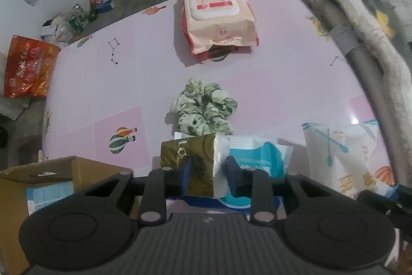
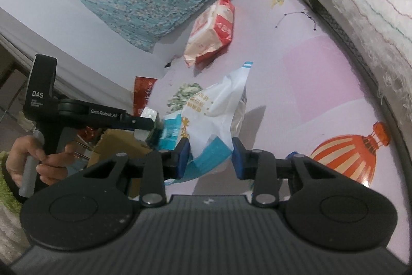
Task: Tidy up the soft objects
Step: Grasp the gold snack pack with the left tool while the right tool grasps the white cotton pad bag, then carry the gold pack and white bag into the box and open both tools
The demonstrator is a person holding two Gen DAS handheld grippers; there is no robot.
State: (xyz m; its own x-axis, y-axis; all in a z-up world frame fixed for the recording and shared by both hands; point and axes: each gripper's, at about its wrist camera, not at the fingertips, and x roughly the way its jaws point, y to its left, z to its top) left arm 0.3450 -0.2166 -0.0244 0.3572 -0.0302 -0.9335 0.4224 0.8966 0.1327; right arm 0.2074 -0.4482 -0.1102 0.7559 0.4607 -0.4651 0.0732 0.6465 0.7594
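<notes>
The left gripper (image 1: 207,166) is clamping the olive tissue pack (image 1: 195,161), just right of the cardboard box (image 1: 77,169). It is handling as light and squashy, so gripping mid-body suits it. Farther right of the box, the right gripper (image 2: 209,159) is pinching the white cotton-swab bag (image 2: 219,117), crinkly and slippery, by its lower corner.

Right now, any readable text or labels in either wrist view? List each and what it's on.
"DAS": left tool, upright body, small lines below too blurred.
"GenRobot.AI": same tool, side arm.
"Lo": olive tissue pack, rest hidden behind a finger.
Orange snack bag: large white characters, not legible.
Wet wipes pack: red print, too blurred.
White cotton-swab bag: orange characters, unreadable.
</notes>
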